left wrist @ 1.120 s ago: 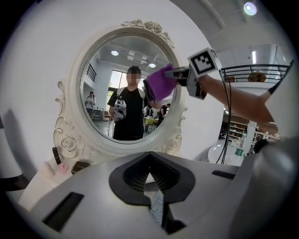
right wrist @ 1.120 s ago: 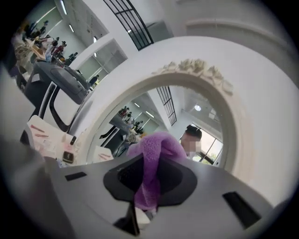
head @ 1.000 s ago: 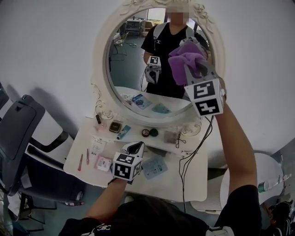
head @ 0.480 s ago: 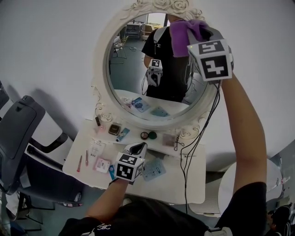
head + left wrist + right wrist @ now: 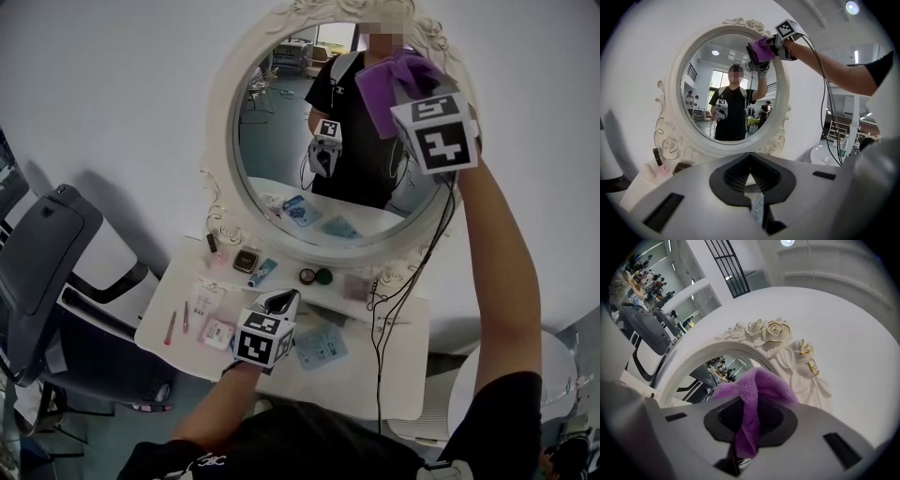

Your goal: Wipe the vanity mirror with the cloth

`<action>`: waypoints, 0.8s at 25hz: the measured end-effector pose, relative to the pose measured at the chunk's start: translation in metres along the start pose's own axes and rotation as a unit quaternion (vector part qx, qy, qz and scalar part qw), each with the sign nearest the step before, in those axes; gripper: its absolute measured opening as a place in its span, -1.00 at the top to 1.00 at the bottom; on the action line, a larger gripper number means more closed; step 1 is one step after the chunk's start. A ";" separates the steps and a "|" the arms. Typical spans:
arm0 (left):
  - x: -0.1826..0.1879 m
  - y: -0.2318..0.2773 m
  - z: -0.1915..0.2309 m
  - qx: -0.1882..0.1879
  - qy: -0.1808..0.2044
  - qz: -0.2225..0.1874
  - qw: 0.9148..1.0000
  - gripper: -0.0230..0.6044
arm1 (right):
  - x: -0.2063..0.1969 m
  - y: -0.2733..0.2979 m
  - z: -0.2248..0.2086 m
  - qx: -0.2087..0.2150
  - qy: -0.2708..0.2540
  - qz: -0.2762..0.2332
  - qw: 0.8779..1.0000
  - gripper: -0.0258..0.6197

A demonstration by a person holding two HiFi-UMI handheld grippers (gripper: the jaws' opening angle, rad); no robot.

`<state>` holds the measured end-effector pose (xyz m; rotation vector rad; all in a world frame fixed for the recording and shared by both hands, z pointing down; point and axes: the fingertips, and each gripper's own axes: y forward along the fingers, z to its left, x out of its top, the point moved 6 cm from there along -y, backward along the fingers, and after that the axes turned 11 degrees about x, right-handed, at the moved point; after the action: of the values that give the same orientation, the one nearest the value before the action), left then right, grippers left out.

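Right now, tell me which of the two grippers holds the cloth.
The right gripper, raised at the mirror, upper right, with the purple cloth pinched between its jaws. The left gripper sits low over the vanity table, empty.

Head view steeply down over desk (image 5: 403,375) and mirror (image 5: 281,150), left gripper view low, facing mirror, right gripper view close against mirror's top, all share mirror

Purple cloth (image 5: 389,82), white-framed mirror (image 5: 281,150)
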<state>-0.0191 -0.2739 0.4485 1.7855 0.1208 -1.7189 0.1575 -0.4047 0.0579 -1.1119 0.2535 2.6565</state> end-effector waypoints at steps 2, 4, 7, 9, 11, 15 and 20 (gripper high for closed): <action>-0.002 0.002 0.007 0.005 -0.006 0.004 1.000 0.91 | 0.000 0.000 0.001 0.008 0.005 -0.007 1.000 0.74; -0.005 0.004 0.011 0.005 -0.007 0.009 1.000 0.91 | -0.005 0.000 0.003 0.007 0.007 -0.020 1.000 0.74; -0.008 0.008 0.012 0.001 -0.008 0.014 1.000 0.91 | -0.017 0.003 0.017 0.018 0.015 -0.031 0.999 0.74; -0.010 0.011 0.014 -0.002 -0.008 0.018 1.000 0.91 | -0.028 0.006 0.036 0.030 0.015 -0.032 0.999 0.74; -0.012 0.013 0.014 -0.004 -0.009 0.023 1.000 0.91 | -0.040 0.010 0.055 0.029 0.001 -0.034 0.999 0.74; -0.021 0.015 0.015 -0.005 -0.016 0.034 0.999 0.91 | -0.069 0.015 0.087 0.026 0.000 -0.040 0.999 0.74; -0.030 0.017 0.015 -0.007 -0.015 0.046 0.999 0.91 | -0.121 0.023 0.135 0.079 0.029 -0.019 0.996 0.74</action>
<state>-0.0274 -0.2841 0.4840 1.7271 0.0379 -1.6755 0.1415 -0.4118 0.2395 -1.1313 0.4407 2.5236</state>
